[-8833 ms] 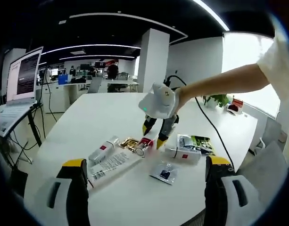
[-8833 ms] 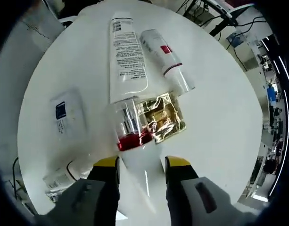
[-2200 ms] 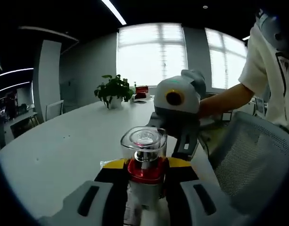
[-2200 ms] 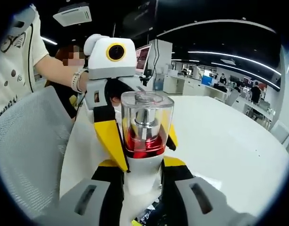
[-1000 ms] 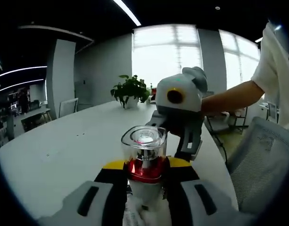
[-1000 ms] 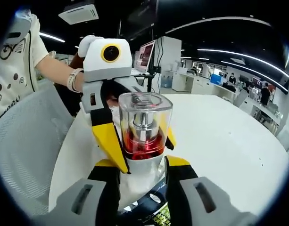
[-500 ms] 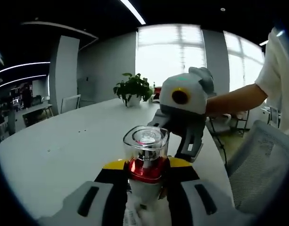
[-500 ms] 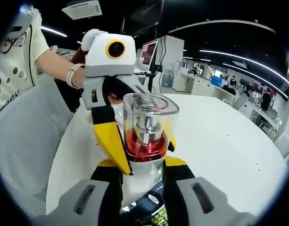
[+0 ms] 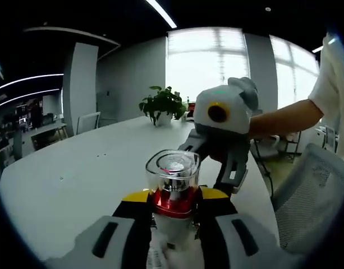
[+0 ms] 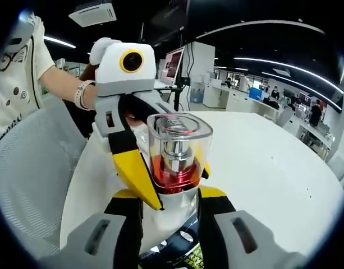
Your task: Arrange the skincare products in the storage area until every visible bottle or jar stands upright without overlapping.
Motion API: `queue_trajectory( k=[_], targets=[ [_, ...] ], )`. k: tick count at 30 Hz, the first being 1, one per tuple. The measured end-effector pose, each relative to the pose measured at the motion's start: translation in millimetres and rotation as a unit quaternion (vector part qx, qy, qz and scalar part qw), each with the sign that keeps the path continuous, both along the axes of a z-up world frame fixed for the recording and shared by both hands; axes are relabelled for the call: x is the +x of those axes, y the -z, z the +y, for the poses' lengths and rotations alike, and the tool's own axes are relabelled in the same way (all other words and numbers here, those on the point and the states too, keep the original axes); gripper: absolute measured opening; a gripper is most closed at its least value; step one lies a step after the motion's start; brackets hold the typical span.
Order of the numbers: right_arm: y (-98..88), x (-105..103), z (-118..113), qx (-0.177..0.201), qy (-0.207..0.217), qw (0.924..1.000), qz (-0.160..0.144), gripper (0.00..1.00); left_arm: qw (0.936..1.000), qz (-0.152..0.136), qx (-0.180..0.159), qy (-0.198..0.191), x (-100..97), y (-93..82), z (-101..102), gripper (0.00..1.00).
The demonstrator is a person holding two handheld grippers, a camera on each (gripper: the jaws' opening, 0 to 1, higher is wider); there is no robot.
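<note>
A pump bottle (image 9: 173, 190) with a white body, a red collar and a clear cap stands upright between my left gripper's (image 9: 174, 206) yellow-tipped jaws, which are shut on its body. Across from it, in the left gripper view, the right gripper (image 9: 223, 147) reaches in from behind the bottle. In the right gripper view the same bottle (image 10: 178, 159) sits between my right gripper's (image 10: 169, 206) jaws, shut on its white body. The left gripper (image 10: 128, 115) faces me there, with one yellow finger (image 10: 136, 171) against the bottle's left side.
The white table (image 9: 70, 174) spreads out to the left, with a potted plant (image 9: 163, 105) at its far end. A grey mesh chair (image 9: 309, 193) stands close at the right. In the right gripper view a dark printed packet (image 10: 186, 252) lies under the bottle.
The bottle lay on the table among other products 8.8 s ago; now both grippers hold it upright. Over the last second only the views have shifted slightly.
</note>
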State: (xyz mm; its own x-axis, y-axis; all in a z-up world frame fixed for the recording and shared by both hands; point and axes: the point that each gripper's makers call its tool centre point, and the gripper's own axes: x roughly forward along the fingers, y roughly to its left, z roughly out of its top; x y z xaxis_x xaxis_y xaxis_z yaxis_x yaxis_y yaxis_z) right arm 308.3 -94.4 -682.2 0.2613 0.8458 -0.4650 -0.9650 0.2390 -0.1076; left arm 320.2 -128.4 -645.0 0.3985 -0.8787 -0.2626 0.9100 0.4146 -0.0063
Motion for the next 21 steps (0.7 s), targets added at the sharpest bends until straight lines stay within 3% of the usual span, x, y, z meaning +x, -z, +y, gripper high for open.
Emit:
queue_trajectory(
  k=[7, 9, 11, 21],
  targets=[
    [1.5, 2, -1, 0.002, 0.018, 0.9998, 0.002, 0.45, 1.0000, 0.000, -0.001, -0.002, -0.1, -1.0, 1, 0.28],
    [1.5, 3, -3, -0.002, 0.026, 0.9997, 0.001, 0.48, 0.9998, -0.002, -0.022, -0.005, 1.2, -10.5, 1, 0.32],
    [1.7, 4, -4, -0.003, 0.032, 0.9995, 0.001, 0.51, 0.9997, -0.011, -0.020, -0.009, 2.6, -15.0, 2, 0.36],
    [0.3, 2, -10, -0.012, 0.070, 0.9975, 0.000, 0.72, 0.9999, -0.004, -0.007, -0.012, -4.1, -15.5, 11, 0.45]
  ],
)
